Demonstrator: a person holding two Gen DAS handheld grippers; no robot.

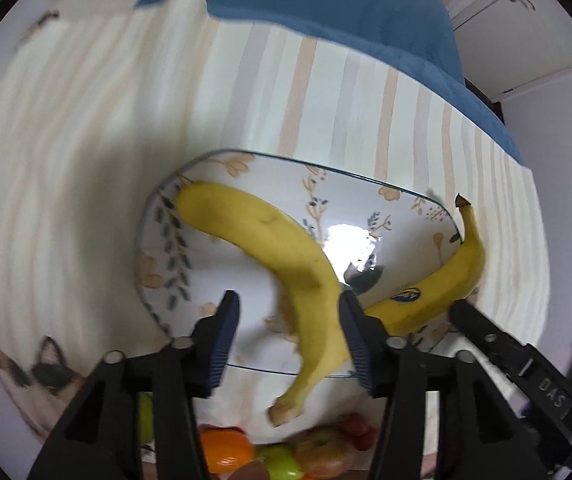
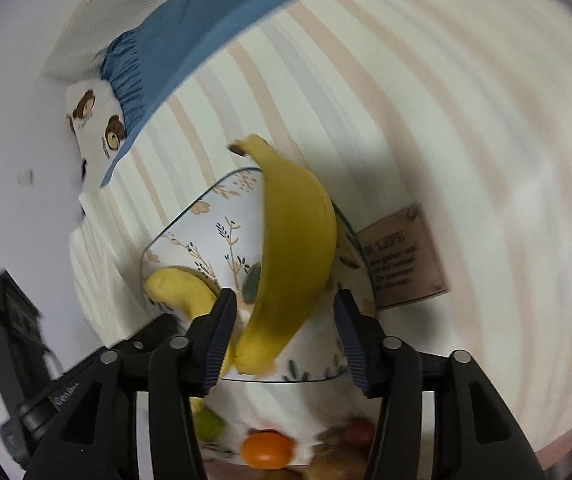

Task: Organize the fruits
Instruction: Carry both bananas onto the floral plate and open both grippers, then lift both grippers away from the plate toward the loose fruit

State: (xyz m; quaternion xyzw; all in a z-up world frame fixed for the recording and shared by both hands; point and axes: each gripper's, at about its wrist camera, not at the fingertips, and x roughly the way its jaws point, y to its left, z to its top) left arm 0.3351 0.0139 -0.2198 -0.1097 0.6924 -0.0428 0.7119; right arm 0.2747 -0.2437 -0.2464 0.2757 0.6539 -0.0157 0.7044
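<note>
Two bananas lie on the floral plate [image 1: 222, 168], which sits on a striped cloth [image 1: 326, 92]. The larger banana [image 1: 270, 244] crosses the plate's left half, its stem past the near rim; the stickered banana [image 1: 442, 280] rests over the right rim. Above the plate, the left gripper [image 1: 290, 332] and right gripper [image 2: 282, 332] stand spread, each straddling a banana without pinching. An orange [image 1: 226, 452] lies below the plate.

- A striped cream cloth [image 1: 326, 92] in peach and grey covers the surface.
- Blue fabric [image 1: 326, 8] lies beyond its far edge.
- White wall [image 2: 10, 128] and white cupboard doors [image 1: 498, 12] stand behind.
- A brown lettered plaque [image 2: 404, 256] lies on the cloth.
- Light is bright and soft.
</note>
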